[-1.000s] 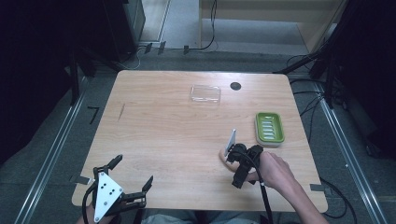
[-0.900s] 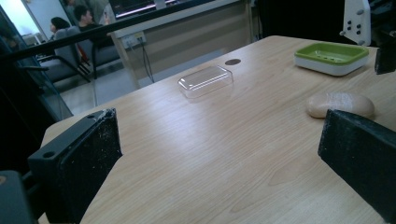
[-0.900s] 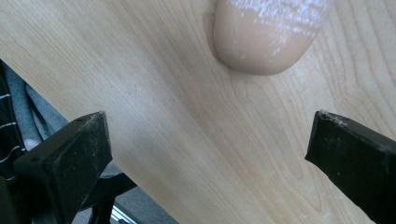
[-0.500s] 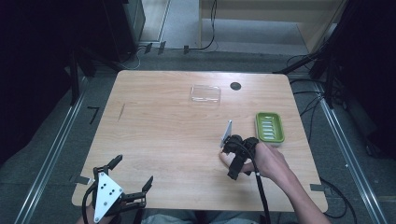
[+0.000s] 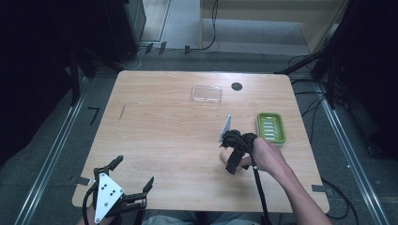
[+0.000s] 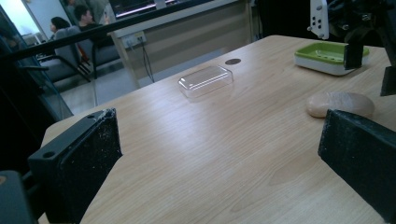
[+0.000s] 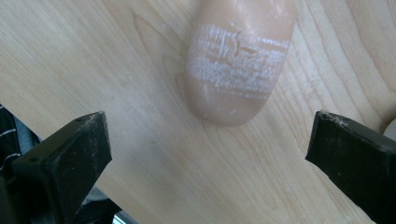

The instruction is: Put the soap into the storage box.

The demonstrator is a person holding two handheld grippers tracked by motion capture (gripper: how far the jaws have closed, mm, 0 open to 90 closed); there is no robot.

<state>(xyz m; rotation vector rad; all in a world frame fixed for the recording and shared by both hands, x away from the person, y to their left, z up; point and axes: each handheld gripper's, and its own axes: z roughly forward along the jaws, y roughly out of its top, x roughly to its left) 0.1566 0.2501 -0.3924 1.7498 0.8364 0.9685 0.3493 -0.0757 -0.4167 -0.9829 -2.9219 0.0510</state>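
We are centring the right gripper's (image 5: pixel 233 161) spread, empty jaws over the soap bar (image 7: pixel 239 60), near the tabletop's right edge.

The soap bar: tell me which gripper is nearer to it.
Right. The right gripper hovers directly over the soap bar, jaws open, not touching it. The left gripper sits at the table's near left corner, far from it.

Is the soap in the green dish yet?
No. The soap lies on the table; the green soap dish is empty.
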